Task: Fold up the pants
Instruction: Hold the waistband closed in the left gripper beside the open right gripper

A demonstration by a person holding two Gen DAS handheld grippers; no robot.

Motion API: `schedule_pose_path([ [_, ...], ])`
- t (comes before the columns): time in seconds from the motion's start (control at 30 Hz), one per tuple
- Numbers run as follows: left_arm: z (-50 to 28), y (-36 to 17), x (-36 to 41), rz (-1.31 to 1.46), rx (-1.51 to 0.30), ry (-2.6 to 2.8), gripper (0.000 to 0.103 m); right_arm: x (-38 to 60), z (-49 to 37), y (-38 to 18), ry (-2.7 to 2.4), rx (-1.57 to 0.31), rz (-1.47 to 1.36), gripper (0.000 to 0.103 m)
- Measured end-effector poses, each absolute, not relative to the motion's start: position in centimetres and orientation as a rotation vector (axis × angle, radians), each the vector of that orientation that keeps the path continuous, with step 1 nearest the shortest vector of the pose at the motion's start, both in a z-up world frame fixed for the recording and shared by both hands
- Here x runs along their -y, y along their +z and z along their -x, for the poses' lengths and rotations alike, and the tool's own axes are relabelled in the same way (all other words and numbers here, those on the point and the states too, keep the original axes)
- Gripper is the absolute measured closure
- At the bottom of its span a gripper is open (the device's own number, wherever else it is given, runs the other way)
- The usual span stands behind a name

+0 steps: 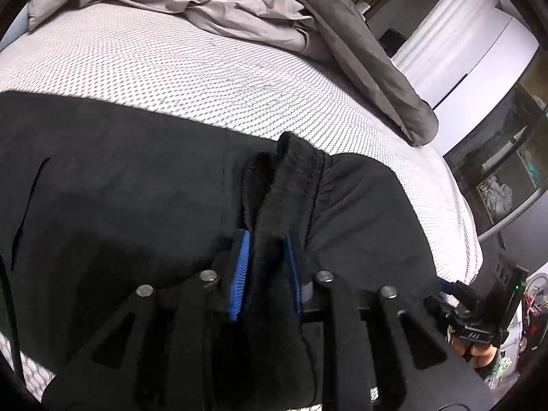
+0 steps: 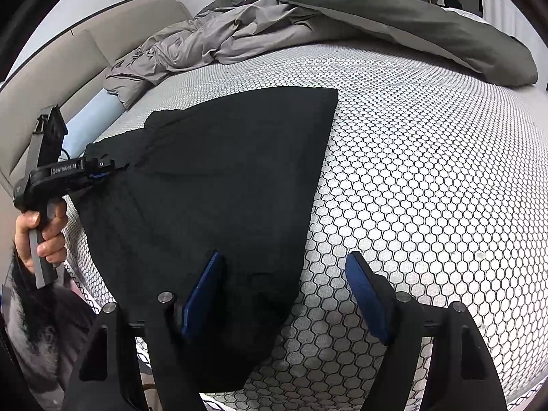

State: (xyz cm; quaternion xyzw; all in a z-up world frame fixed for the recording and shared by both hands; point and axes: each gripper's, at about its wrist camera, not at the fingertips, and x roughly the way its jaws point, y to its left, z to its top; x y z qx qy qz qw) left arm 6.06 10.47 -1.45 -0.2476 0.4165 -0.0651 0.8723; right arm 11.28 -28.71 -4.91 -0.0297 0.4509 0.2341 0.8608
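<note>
Lying flat on the honeycomb-patterned mattress: black pants, folded lengthwise. Left gripper: blue pads closed tight on the bunched waistband, lifted into a ridge. Right gripper: jaws spread wide, gripping nothing, one finger over the pants' near end, the other over bare mattress. Rear: crumpled grey duvet

left black two-finger gripper with blue pads clamped tight on bunched fabric, jaws nearly together. bare left hand wrapped round its grey handle, low by left edge of bed. right black gripper with blue pads spread wide, nothing pinched, one pad over cloth, other over mattress.
</note>
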Motion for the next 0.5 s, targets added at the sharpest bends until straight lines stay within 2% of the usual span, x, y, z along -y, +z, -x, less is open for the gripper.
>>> schedule_pose_path([
  [0.07,-7.6,-0.9,-10.3,0.512,-0.872,-0.159,0.057,28.7,-11.1,-4.9,0.493,-0.945,0.063,0.027],
  [0.1,-8.4,-0.9,-10.1,0.505,-0.879,-0.170,0.052,29.1,-10.8,-4.9,0.494,-0.945,0.064,0.027],
  [0.13,-9.3,-0.8,-9.7,0.496,-0.893,-0.176,0.048,29.0,-10.8,-4.9,0.495,-0.945,0.068,0.027],
  [0.2,-11.6,-1.4,-8.8,0.468,-0.952,-0.183,0.048,29.1,-10.7,-5.0,0.496,-0.945,0.069,0.027],
  [0.23,-12.6,-1.9,-8.5,0.452,-0.994,-0.176,0.051,29.2,-10.6,-5.0,0.496,-0.946,0.068,0.027],
  [0.27,-13.1,-2.2,-8.4,0.453,-1.011,-0.175,0.062,29.2,-10.7,-5.0,0.497,-0.946,0.066,0.027],
  [0.3,-13.4,-2.2,-8.3,0.460,-1.017,-0.171,0.064,29.2,-10.6,-5.0,0.497,-0.946,0.064,0.027],
  [0.33,-13.3,-2.0,-8.5,0.475,-0.999,-0.173,0.077,29.2,-10.6,-5.0,0.498,-0.947,0.063,0.027],
  [0.4,-12.7,-1.1,-9.2,0.507,-0.950,-0.182,0.090,29.3,-10.6,-4.9,0.497,-0.945,0.059,0.027],
  [0.5,-12.2,-0.5,-10.6,0.493,-0.900,-0.109,0.088,29.3,-10.5,-4.6,0.505,-0.938,0.055,0.027],
])
